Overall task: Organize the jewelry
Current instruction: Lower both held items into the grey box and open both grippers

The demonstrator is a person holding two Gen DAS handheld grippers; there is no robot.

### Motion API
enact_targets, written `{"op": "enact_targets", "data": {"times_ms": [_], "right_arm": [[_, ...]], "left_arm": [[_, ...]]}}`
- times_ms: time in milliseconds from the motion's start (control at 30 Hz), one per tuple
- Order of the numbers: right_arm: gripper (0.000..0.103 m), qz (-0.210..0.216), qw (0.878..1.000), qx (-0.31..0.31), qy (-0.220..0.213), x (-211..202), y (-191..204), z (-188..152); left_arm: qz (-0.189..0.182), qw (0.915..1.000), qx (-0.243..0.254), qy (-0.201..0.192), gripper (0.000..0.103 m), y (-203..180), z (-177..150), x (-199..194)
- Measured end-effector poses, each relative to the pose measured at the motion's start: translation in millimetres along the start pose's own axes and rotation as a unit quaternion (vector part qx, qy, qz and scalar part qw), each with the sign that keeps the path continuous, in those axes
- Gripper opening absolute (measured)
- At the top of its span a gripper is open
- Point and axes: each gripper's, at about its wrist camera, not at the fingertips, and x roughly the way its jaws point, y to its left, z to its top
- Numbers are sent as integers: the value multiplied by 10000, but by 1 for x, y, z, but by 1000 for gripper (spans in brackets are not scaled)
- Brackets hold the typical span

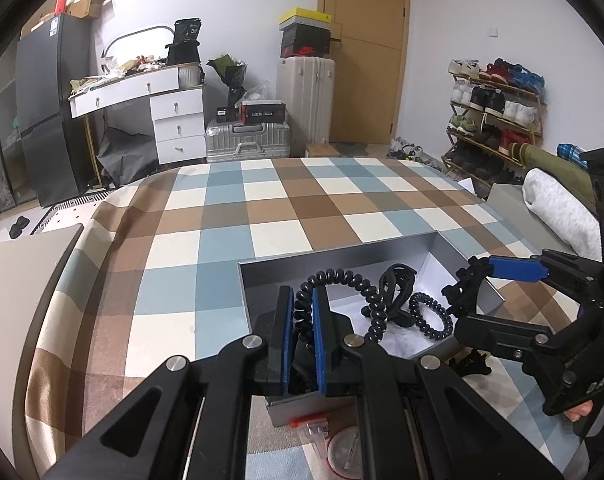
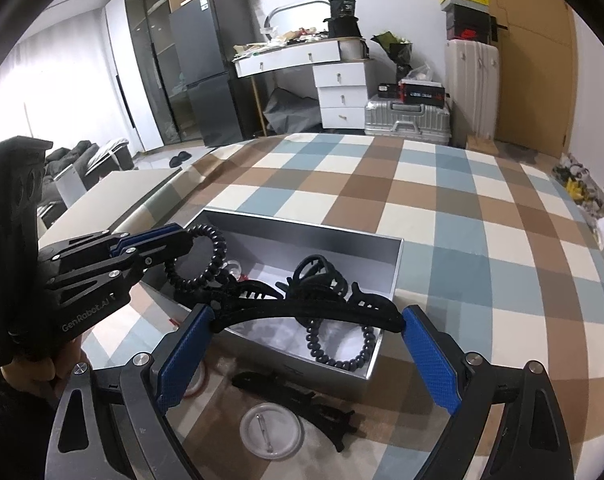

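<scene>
Blue-padded fingers point(image 1: 322, 328) of the left gripper point(image 1: 302, 330) are clamped on a black spiral coil hair tie point(image 1: 341, 280), holding it over the near-left part of an open grey rectangular box point(image 1: 341, 250). In the right wrist view the same tie point(image 2: 210, 256) hangs as a loop from that gripper point(image 2: 158, 242).

Spread wider, the right gripper point(image 2: 307, 354) grips a long curved black plastic hair claw clip point(image 2: 302, 306) by its two ends, one blue finger point(image 2: 431, 354) at each tip, above the box's near wall point(image 2: 302, 354).

Inside the box lie a second black claw clip point(image 2: 321, 272) and a smaller black spiral hair tie point(image 2: 337, 344). Just outside its near wall, on the blue, brown and cream checked cloth surface point(image 2: 461, 220), sit another flat black hair clip point(image 2: 302, 404) and a round white pin badge point(image 2: 270, 430).
</scene>
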Motion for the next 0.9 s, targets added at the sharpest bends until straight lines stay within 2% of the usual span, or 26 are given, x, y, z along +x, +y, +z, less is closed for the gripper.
{"op": "enact_targets", "data": {"times_ms": [667, 900], "right_arm": [[95, -51, 10000, -27, -34, 3, 8, 1], [95, -142, 9996, -228, -58, 7, 16, 5]], "left_arm": [[11, 9999, 48, 121, 5, -5, -4, 8], [2, 9998, 44, 176, 5, -6, -7, 12]]}}
